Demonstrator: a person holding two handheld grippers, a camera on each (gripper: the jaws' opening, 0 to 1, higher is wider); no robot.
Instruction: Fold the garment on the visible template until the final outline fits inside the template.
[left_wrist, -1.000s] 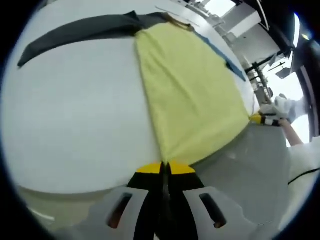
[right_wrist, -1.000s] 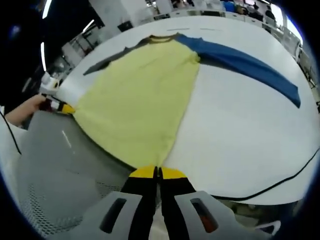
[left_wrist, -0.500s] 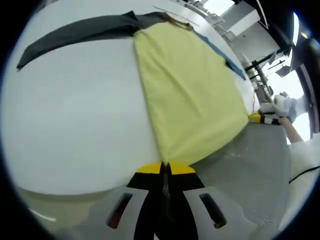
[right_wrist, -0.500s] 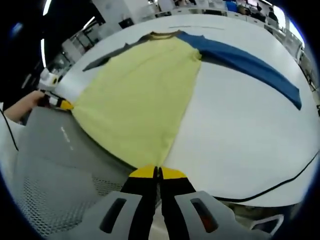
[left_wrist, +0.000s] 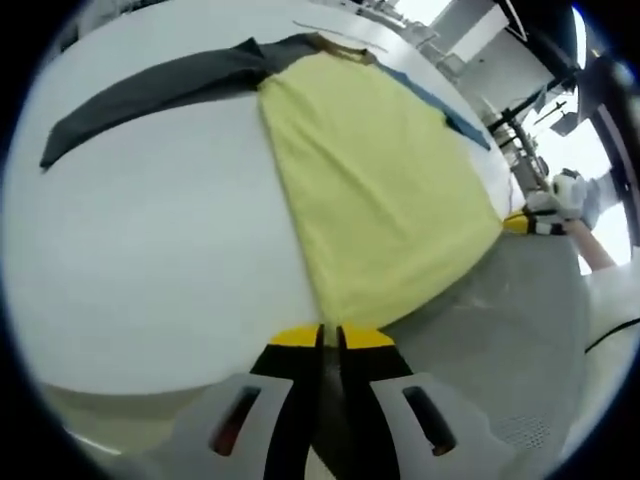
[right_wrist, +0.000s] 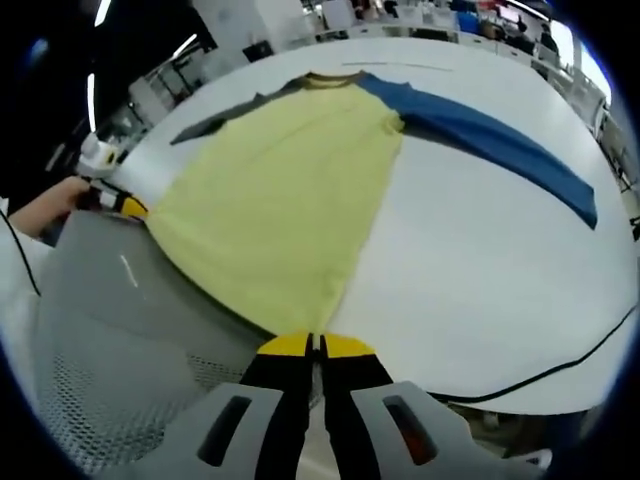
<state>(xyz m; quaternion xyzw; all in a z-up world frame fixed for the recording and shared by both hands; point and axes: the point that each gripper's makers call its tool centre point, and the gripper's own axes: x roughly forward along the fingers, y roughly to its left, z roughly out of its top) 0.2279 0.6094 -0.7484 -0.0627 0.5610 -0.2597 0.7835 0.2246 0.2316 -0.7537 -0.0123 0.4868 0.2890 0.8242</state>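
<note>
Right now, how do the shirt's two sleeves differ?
The blue sleeve lies stretched out on the right gripper's side of the yellow body; the dark grey sleeve stretches out on the left gripper's side. They differ in colour and direction. Both lie flat and unfolded on the white table.

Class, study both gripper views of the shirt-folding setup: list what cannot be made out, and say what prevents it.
- Template: no outline can be made out on the white table in either view.
- Shirt collar: too small and far away in both views.
- Shirt hem corners: hidden between the shut fingers of the left gripper and right gripper.
</note>
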